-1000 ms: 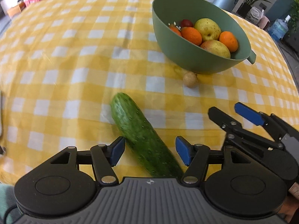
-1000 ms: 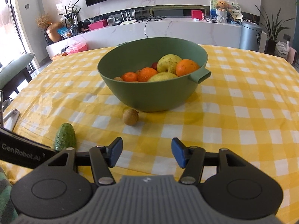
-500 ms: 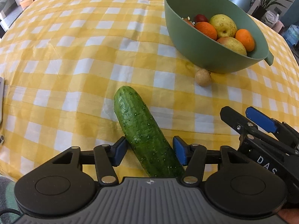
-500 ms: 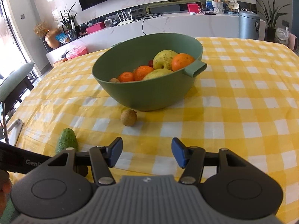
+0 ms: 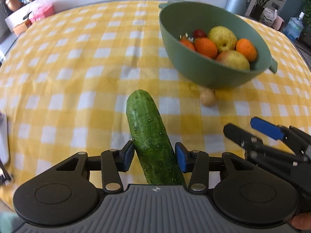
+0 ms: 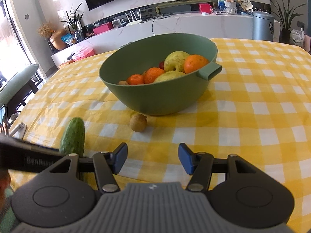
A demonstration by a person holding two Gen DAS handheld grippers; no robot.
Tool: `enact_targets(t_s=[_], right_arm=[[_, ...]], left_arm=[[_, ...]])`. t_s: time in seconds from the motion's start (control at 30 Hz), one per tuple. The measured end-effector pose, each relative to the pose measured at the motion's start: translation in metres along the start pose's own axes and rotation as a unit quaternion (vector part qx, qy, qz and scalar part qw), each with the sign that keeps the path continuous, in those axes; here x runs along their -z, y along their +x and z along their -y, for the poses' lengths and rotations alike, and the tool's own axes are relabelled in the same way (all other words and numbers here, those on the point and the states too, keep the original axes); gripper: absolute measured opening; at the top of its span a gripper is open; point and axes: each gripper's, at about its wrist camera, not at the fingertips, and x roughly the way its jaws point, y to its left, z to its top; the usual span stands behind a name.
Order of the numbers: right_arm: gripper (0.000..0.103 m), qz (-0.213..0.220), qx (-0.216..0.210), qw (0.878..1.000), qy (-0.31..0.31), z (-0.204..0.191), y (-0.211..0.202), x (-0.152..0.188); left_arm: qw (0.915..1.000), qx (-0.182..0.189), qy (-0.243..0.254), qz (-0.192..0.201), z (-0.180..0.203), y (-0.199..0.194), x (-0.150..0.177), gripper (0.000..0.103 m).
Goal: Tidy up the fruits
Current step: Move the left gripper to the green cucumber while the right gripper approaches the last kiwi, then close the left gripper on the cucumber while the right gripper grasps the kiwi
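Note:
A dark green cucumber (image 5: 149,136) lies on the yellow checked tablecloth, its near half between the fingers of my left gripper (image 5: 154,155). The jaws are closing and both blue pads touch its sides. In the right wrist view the cucumber (image 6: 73,136) points up and away at the lower left. My right gripper (image 6: 152,158) hovers open over the cloth with nothing between its fingers, just right of the left one. A green bowl (image 5: 204,73) (image 6: 159,101) holds oranges, apples and a red fruit. A small brown fruit (image 5: 208,98) (image 6: 138,123) lies on the cloth in front of the bowl.
A phone on a stand (image 6: 3,116) sits at the table's left edge. Behind the table run a white counter (image 6: 175,23) with clutter and a grey bin (image 6: 262,25). Bare cloth stretches left of the bowl and to its right.
The left gripper's jaws have narrowed from wide apart onto the cucumber's sides, and the cucumber now lines up between them. The right gripper has hardly moved.

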Motion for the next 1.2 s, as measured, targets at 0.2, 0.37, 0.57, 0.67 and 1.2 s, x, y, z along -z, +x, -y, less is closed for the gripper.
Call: enact_targets(t_s=[0.2, 0.37, 0.57, 0.67, 1.2], right_arm=[[0.055, 0.026, -0.008, 0.999, -0.025, -0.006, 0.001, -0.002], [0.051, 0.041, 0.0, 0.998, -0.046, -0.012, 0.004, -0.003], [0.041, 0.041, 0.008, 0.997, -0.062, -0.015, 0.013, -0.007], [0.038, 0.039, 0.012, 0.996, -0.076, -0.02, 0.02, -0.007], [0.026, 0.037, 0.033, 0.99, -0.133, -0.043, 0.053, -0.008]], left_arm=[[0.999, 0.001, 0.038, 0.023, -0.001, 0.005, -0.018, 0.05], [0.9983, 0.033, 0.031, 0.037, -0.009, 0.017, -0.019, 0.05], [0.9967, 0.061, 0.018, 0.051, -0.015, 0.024, -0.01, 0.049], [0.9963, 0.068, 0.01, 0.052, -0.017, 0.025, -0.008, 0.049], [0.9967, 0.058, 0.013, 0.056, -0.018, 0.024, -0.006, 0.054]])
